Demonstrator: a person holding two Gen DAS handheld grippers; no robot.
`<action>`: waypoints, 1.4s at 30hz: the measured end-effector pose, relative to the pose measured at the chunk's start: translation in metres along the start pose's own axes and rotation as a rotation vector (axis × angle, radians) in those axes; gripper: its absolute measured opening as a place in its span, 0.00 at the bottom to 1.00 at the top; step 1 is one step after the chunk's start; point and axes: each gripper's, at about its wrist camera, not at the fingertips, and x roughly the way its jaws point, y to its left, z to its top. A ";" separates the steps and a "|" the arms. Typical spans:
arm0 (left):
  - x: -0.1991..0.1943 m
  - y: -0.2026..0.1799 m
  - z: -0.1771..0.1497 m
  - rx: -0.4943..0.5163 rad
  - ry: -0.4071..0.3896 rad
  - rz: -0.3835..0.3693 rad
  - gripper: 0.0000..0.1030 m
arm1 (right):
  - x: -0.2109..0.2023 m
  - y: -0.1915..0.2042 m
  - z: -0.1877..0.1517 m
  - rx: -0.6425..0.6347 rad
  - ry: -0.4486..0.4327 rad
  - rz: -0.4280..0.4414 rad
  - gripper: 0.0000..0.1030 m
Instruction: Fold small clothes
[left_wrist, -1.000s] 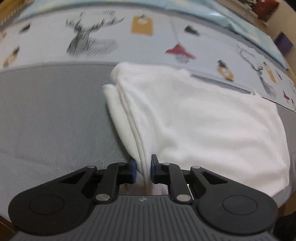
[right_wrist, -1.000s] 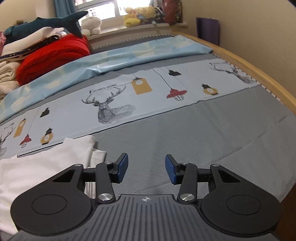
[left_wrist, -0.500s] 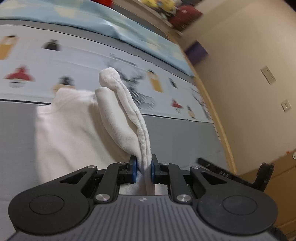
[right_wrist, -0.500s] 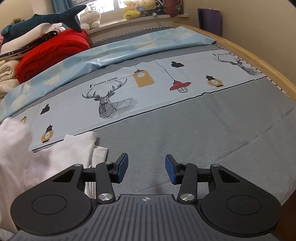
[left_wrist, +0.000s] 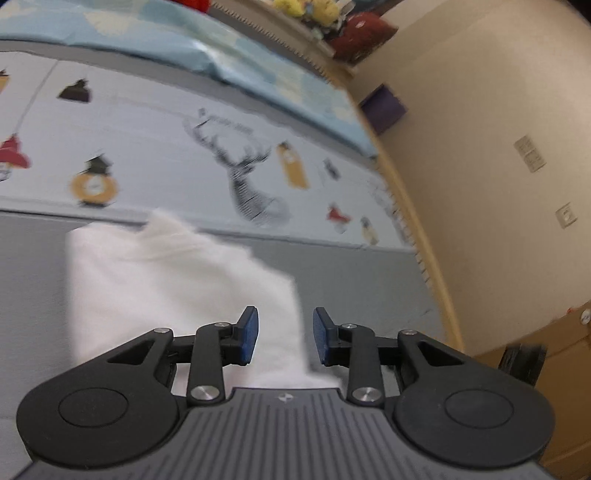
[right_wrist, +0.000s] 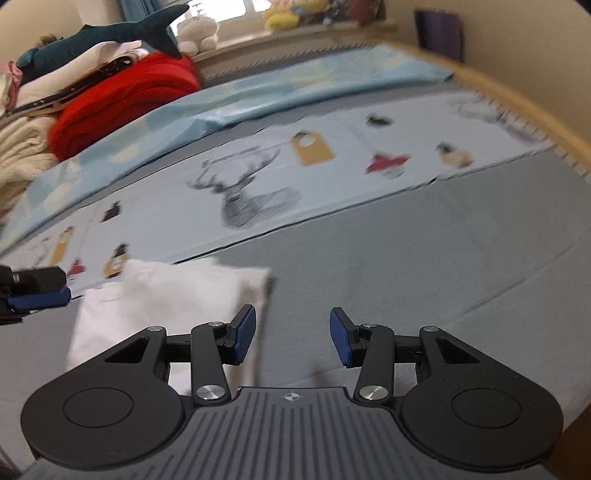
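Note:
A white folded garment (left_wrist: 177, 284) lies flat on the grey bed cover (left_wrist: 362, 280). My left gripper (left_wrist: 283, 339) is open and empty just above the garment's near right part. In the right wrist view the same garment (right_wrist: 170, 299) lies at lower left. My right gripper (right_wrist: 291, 341) is open and empty over the grey cover, just right of the garment's right edge. The left gripper's blue-padded finger (right_wrist: 37, 298) shows at the far left of the right wrist view.
A printed light-blue sheet (right_wrist: 295, 173) with deer and lamp motifs runs across the bed behind the garment. A red blanket (right_wrist: 122, 99), piled clothes and plush toys sit at the back left. The wooden bed edge (left_wrist: 417, 221) and a beige wall are on the right.
My left gripper carried a fold of the white garment over to the right, then opened and let it go; the garment now lies flat. My right gripper stayed open and moved closer to the garment.

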 end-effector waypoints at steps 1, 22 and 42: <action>-0.002 0.004 -0.002 0.014 0.021 0.021 0.34 | 0.004 0.002 0.000 0.011 0.030 0.028 0.46; 0.071 0.013 -0.095 0.414 0.482 0.287 0.33 | 0.031 0.016 -0.051 -0.164 0.369 0.031 0.13; 0.035 0.008 -0.074 0.405 0.381 0.270 0.34 | 0.088 0.027 0.010 0.094 0.188 -0.051 0.53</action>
